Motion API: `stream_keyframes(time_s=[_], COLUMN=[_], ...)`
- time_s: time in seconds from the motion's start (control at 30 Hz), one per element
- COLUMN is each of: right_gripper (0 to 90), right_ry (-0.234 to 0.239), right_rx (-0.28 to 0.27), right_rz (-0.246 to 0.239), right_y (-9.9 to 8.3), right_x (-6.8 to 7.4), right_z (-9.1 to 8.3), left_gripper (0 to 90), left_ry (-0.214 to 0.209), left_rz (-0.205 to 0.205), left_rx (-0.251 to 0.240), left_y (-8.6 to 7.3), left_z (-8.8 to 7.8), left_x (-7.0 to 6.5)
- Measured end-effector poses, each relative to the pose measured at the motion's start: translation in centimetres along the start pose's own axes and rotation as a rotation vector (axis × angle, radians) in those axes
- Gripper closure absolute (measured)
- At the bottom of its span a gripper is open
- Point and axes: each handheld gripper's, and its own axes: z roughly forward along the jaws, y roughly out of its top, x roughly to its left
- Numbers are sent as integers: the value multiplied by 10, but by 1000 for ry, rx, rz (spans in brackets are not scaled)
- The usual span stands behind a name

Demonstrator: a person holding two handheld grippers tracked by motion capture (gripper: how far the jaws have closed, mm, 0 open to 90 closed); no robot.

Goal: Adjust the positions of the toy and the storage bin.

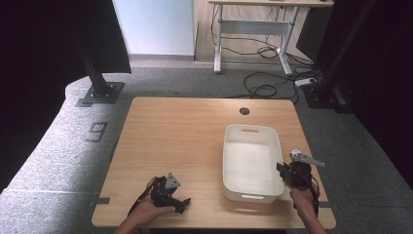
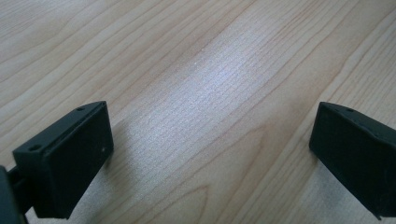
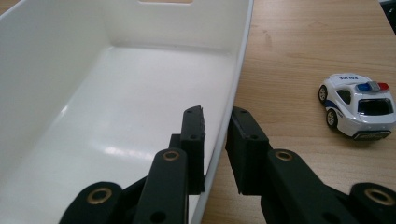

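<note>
Two grippers at the wooden table. Right gripper: jaws narrow, clamped on the right wall of the white bin, one jaw inside, one outside, near its front corner. Bin sits on the table's right half, long side running front to back. Left gripper: near front edge, well apart from bin, jaws wide, nothing btwn them. Toy police car stands on the table just beside the bin, untouched.
</note>
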Motion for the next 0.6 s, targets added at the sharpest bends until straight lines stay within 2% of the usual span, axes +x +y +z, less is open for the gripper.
stream_keyframes(time_s=[0.6], right_gripper=[763], right_ry=[-8], right_rx=[-11], right_rz=[-1], right_y=[0], right_x=[9], right_z=[3], left_gripper=[0], left_ry=[-1], left_rz=[1], left_rx=[0], left_y=[0], left_z=[0], left_x=[0])
